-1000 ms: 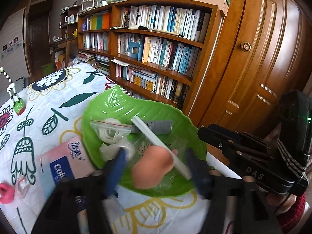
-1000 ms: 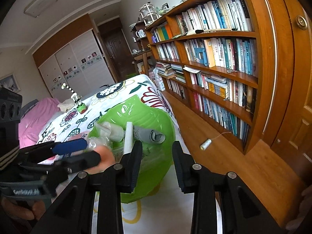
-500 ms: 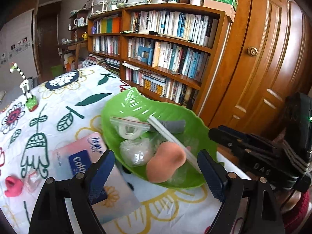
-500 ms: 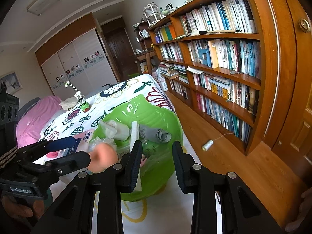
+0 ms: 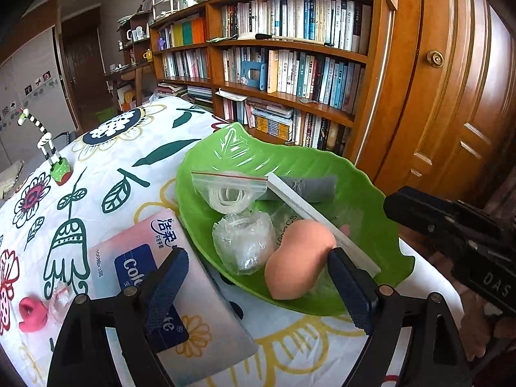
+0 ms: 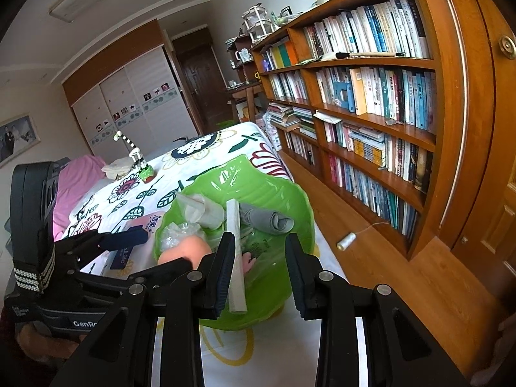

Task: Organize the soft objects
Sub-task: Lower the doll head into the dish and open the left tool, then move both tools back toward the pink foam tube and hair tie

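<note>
The green dish (image 5: 371, 200) sits on the flowered sheet (image 5: 106, 161) at the bed's corner nearest the bookcase (image 5: 290, 74). In the dish lie a peach sponge (image 5: 298, 258), a crumpled clear bag (image 5: 245, 242), a zip bag (image 5: 229, 190) of white cord, a grey roll (image 5: 316, 187) and a white strip (image 5: 319, 219) across them. The left gripper (image 5: 258, 290) hovers at the dish's near rim, fingers spread wide, holding nothing, the sponge just beyond them. A pink tissue pack (image 5: 145, 251) lies just beside the dish. The right gripper (image 6: 259, 271) hangs over the dish's other side, fingers parted and empty.
</note>
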### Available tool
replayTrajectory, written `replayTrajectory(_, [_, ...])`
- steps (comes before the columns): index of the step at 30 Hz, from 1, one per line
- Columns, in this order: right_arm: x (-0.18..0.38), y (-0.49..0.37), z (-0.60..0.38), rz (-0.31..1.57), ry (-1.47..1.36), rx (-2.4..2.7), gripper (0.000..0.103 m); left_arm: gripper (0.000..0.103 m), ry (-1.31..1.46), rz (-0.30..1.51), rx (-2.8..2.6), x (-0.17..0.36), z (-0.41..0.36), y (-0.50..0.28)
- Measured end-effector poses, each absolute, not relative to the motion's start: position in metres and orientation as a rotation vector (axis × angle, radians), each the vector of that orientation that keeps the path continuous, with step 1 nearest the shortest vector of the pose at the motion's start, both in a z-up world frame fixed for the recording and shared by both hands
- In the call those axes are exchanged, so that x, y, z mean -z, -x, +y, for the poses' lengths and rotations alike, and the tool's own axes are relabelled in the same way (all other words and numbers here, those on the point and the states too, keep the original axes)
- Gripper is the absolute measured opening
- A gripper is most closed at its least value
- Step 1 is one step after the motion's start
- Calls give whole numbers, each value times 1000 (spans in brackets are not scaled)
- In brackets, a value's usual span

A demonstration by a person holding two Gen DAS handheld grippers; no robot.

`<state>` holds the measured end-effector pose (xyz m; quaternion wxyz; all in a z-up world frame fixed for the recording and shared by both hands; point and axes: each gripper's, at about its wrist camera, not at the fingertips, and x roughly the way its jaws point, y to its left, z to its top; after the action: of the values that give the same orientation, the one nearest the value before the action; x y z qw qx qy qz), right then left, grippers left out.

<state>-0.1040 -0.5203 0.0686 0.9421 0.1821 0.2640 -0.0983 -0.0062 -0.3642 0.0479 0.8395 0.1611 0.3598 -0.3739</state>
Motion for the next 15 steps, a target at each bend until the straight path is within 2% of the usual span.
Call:
replayTrajectory(8, [-74, 105, -514, 525, -364, 199, 34, 93, -260, 766, 823, -60, -353, 4])
replayTrajectory(15, [-80, 104, -502, 516, -355, 180, 39, 101, -177, 735, 818, -79, -332, 2])
